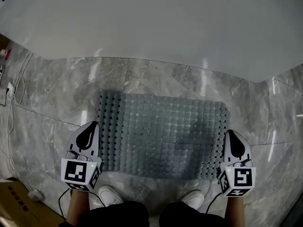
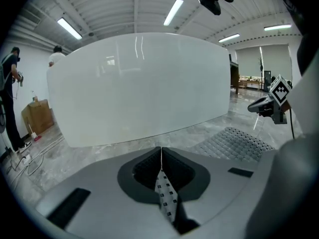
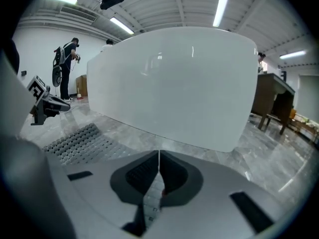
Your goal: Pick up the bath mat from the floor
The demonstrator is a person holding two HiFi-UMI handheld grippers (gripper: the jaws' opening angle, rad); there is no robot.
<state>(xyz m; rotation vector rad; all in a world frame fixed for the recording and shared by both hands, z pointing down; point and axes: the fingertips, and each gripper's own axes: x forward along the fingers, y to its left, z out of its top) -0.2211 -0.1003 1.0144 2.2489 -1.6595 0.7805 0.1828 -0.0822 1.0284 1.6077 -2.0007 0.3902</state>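
Flanking the grey bath mat [image 1: 163, 134] flat on the marble floor [image 1: 47, 108], left gripper [image 1: 91, 129] and right gripper [image 1: 233, 137] hang at its short edges, jaws closed and empty, seemingly mid-approach and needing to open before pinching.

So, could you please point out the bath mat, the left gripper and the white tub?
bath mat [image 1: 163, 134], head view, middle of its grid.
left gripper [image 1: 95, 125], head view, at its fingertips.
white tub [image 1: 151, 22], head view, on its smooth wall.

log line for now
bath mat: flat on floor | left gripper: shut, by left edge | right gripper: shut, by right edge
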